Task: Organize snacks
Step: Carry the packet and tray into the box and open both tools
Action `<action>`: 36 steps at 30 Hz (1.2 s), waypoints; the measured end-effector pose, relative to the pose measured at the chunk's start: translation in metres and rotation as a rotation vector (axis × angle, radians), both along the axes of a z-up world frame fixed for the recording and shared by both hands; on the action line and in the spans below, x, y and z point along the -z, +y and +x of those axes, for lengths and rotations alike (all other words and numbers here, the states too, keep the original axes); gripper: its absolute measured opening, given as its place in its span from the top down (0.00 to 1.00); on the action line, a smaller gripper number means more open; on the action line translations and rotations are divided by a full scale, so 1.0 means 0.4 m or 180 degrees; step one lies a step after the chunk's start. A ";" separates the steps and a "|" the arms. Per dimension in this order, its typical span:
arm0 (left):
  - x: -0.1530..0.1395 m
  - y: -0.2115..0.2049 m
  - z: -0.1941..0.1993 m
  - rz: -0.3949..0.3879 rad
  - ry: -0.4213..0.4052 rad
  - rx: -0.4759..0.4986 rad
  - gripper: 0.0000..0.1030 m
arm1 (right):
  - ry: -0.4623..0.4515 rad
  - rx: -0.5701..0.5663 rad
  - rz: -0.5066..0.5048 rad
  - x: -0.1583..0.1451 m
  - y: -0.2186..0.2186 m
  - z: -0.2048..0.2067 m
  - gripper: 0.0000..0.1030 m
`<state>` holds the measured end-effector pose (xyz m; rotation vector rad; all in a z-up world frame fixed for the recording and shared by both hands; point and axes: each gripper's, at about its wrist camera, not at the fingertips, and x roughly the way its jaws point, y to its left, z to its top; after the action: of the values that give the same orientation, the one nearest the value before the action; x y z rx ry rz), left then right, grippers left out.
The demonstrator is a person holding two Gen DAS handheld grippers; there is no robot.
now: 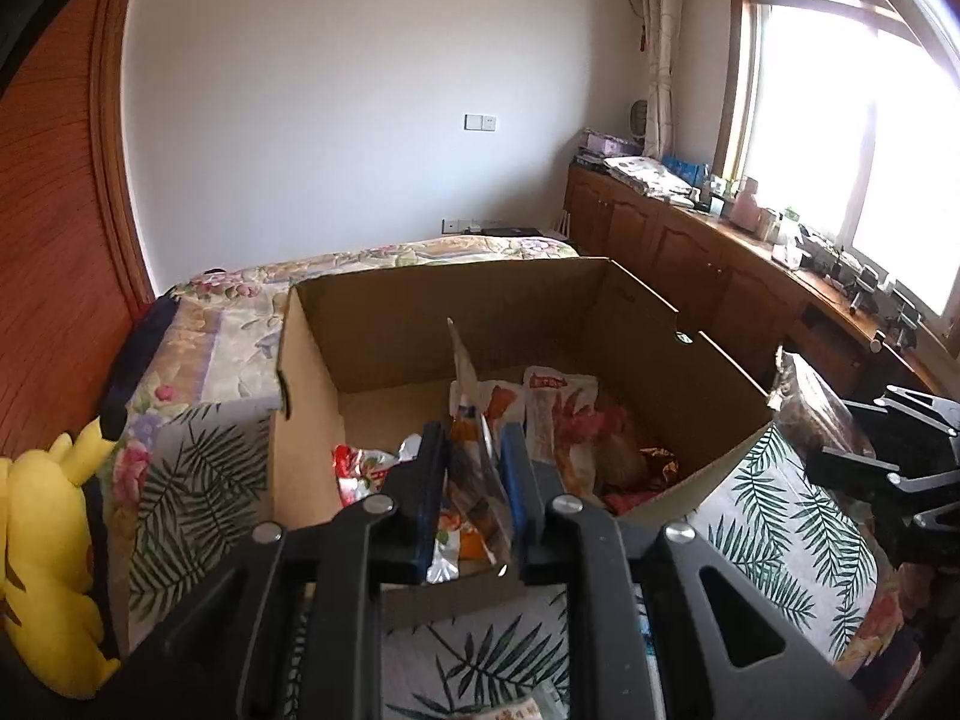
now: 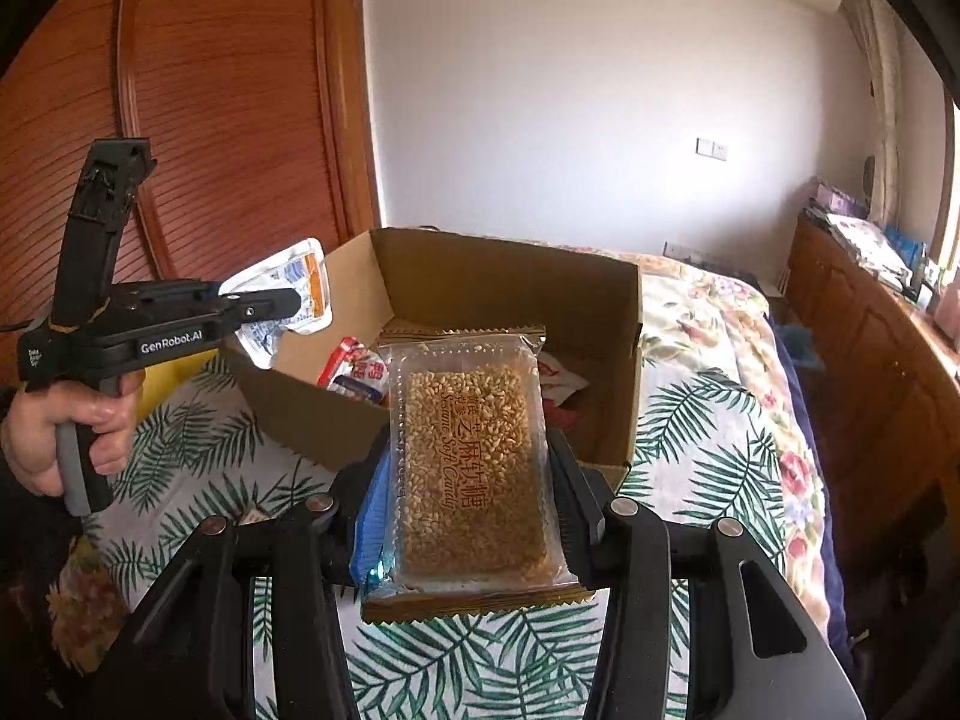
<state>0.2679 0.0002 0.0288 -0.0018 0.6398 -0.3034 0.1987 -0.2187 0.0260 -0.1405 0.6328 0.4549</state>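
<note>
Snacks fill the near half of the cardboard box (image 1: 372,330): a red-and-white packet (image 1: 360,471) by its left wall, pale orange-printed pouches (image 1: 558,414) and something gold and crumpled (image 1: 657,462) toward its right wall; the box's far floor lies bare. The box sits on the leaf-print bedspread (image 2: 702,420). My left gripper (image 1: 474,468) is clamped on a thin clear pouch (image 1: 474,462) held edge-up over the box's near wall; its print is hard to read. My right gripper (image 2: 468,474), just short of the box, squeezes a flat clear pack of sesame soft candy (image 2: 474,468), tan and grainy with gold crimped ends. My fingers hide the pack's side edges.
</note>
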 end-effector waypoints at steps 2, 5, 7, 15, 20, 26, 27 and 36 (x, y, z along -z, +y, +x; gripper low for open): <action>-0.006 -0.018 0.010 0.0074 0.0007 0.0032 0.85 | 0.0007 0.0013 0.0000 0.001 0.004 0.011 0.54; -0.017 -0.037 0.022 0.0141 -0.0015 0.0045 0.85 | 0.0012 0.0019 -0.0029 0.004 0.017 0.026 0.54; -0.020 -0.044 0.029 0.0116 -0.0006 0.0047 0.85 | 0.0016 0.0044 -0.0029 0.006 0.023 0.041 0.54; 0.013 -0.060 0.082 0.0190 0.0150 -0.0025 0.85 | 0.0062 0.0174 0.0017 0.001 0.054 0.122 0.54; 0.048 -0.052 0.100 0.0150 0.0241 -0.0110 0.84 | 0.0021 0.0249 -0.0015 -0.003 0.080 0.154 0.54; 0.075 -0.032 0.110 0.0059 0.0353 -0.0299 0.54 | -0.0027 0.0239 -0.0142 0.013 0.117 0.166 0.54; 0.076 -0.029 0.110 0.0063 0.0351 -0.0314 0.53 | -0.0017 0.0246 -0.0154 0.019 0.121 0.170 0.54; 0.095 -0.018 0.097 0.0203 0.0398 -0.0320 0.52 | 0.0114 0.0324 -0.0109 0.068 0.129 0.211 0.54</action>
<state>0.3067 -0.0071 -0.0092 0.0083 0.7707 -0.1866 0.2831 -0.1672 -0.0011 -0.1325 0.6798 0.3492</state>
